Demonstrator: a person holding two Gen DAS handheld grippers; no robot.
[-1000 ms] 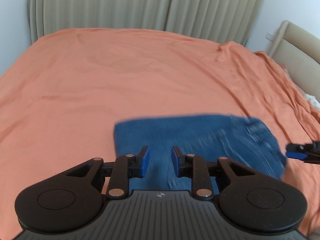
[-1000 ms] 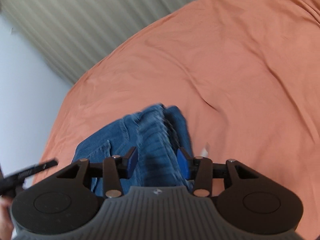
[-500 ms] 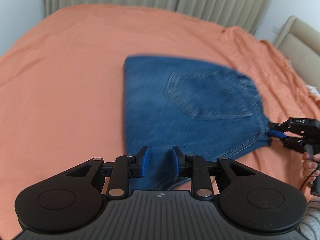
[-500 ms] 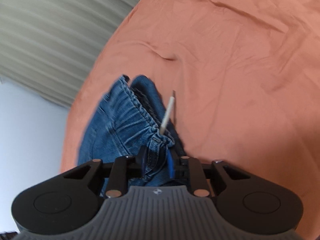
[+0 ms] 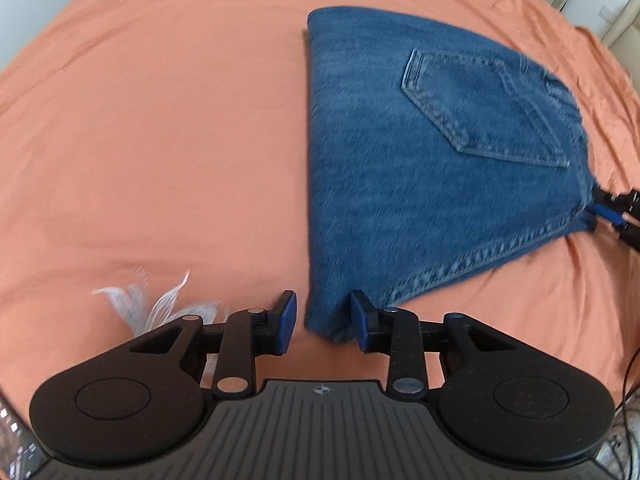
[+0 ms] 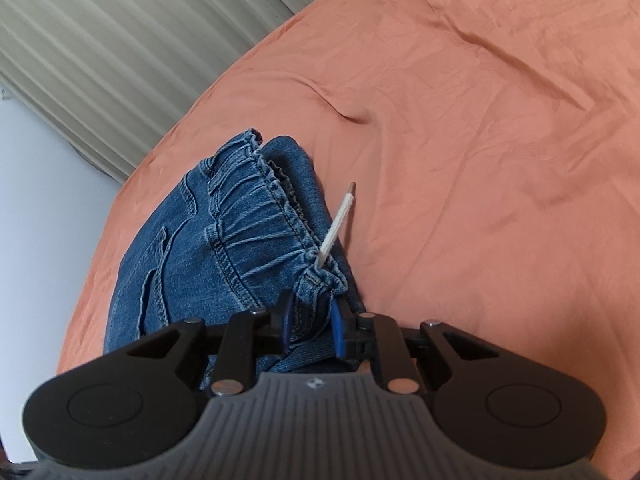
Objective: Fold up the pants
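Note:
Folded blue denim pants (image 5: 420, 168) lie on the orange bed sheet (image 5: 160, 140), back pocket up. My left gripper (image 5: 322, 322) is open, its fingers on either side of the pants' near corner. My right gripper (image 6: 308, 320) is shut on the elastic waistband corner of the pants (image 6: 240, 240); it also shows at the right edge of the left wrist view (image 5: 612, 212). A white drawstring (image 6: 336, 228) sticks out of the waistband.
A beige curtain (image 6: 120, 40) hangs behind the bed. A beige headboard (image 5: 624, 20) stands at the far right. A white fringed cloth (image 5: 148, 304) lies by my left gripper. The sheet is wrinkled to the right (image 6: 480, 120).
The right gripper closed on the waistband corner. The left gripper tipped down and drew back, so the pants' near corner now sits between its open fingers.

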